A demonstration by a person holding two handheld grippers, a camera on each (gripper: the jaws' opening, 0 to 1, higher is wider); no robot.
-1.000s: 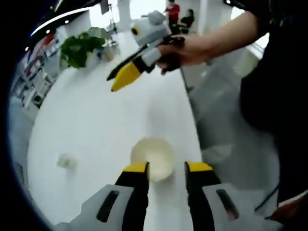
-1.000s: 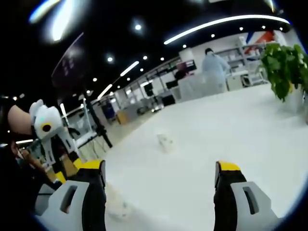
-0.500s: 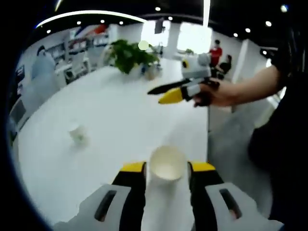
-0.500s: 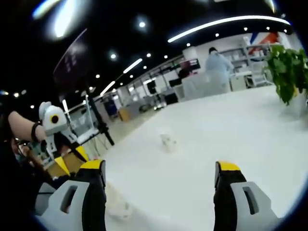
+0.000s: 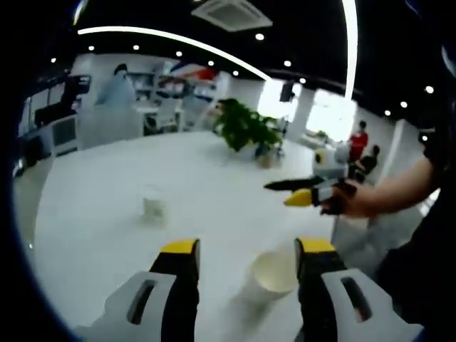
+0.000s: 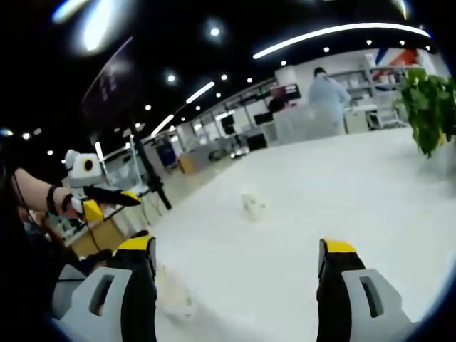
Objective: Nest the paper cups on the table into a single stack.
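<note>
In the left gripper view, a white paper cup [image 5: 274, 271] sits low between my left gripper's [image 5: 246, 249] jaws, close to the right one, its mouth turned toward the camera. The jaws stand wide apart and do not touch it. A second small cup [image 5: 152, 208] stands farther off on the white table [image 5: 92, 235]. My right gripper [image 5: 299, 192] comes in from the right, held by a hand. In the right gripper view, the right gripper [image 6: 239, 249] is open with nothing in it. The far cup [image 6: 251, 204] lies ahead of it, and a blurred cup [image 6: 174, 301] sits beside its left jaw. The left gripper [image 6: 100, 199] hovers at the left.
A potted green plant [image 5: 246, 128] stands at the table's far end, also seen as the plant [image 6: 431, 107] at the right. The table edge [image 5: 331, 235] runs close by on the right, with floor beyond. A person in white [image 6: 328, 92] stands behind the table.
The left gripper's jaws have spread wider, and the cup now sits off toward the right jaw. The left gripper view has tipped up toward the room. The right gripper has stayed open.
</note>
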